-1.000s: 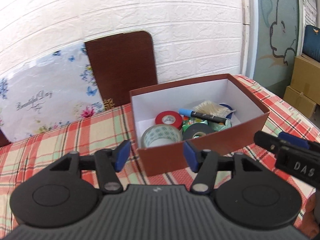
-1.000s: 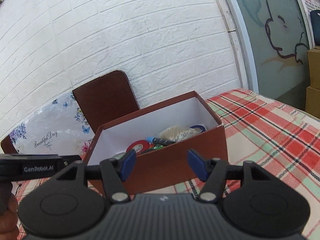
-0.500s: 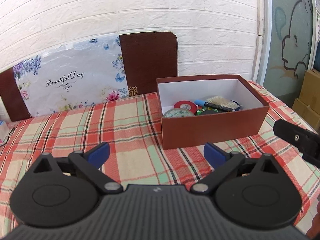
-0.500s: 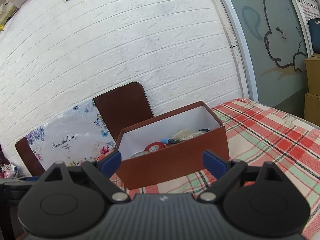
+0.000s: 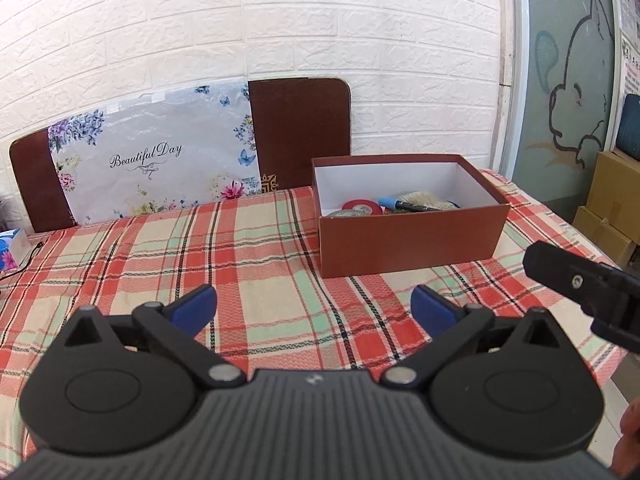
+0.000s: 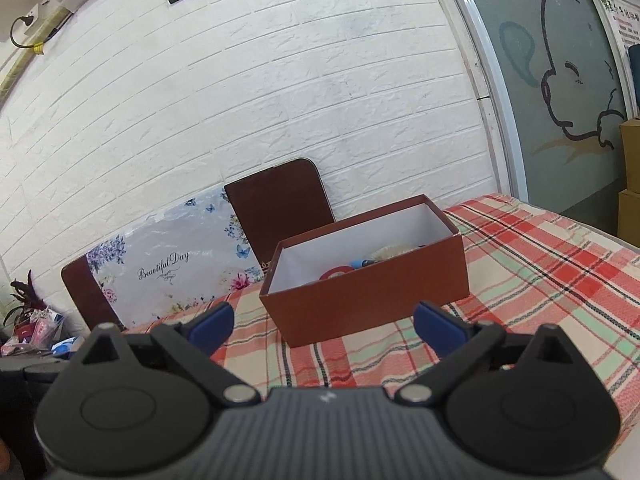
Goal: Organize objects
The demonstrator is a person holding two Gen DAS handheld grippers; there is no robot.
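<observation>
**Both claws hang empty before a filled box**

The brown box [image 5: 412,242] sits on the plaid tablecloth [image 5: 260,264], with a red tape roll [image 5: 362,206] and a blue-capped marker [image 5: 404,205] lying inside it. The left gripper [image 5: 314,308] hangs spread wide, holding nothing. The right gripper [image 6: 324,324] is opening its jaws, nothing between them, short of the box.
</observation>
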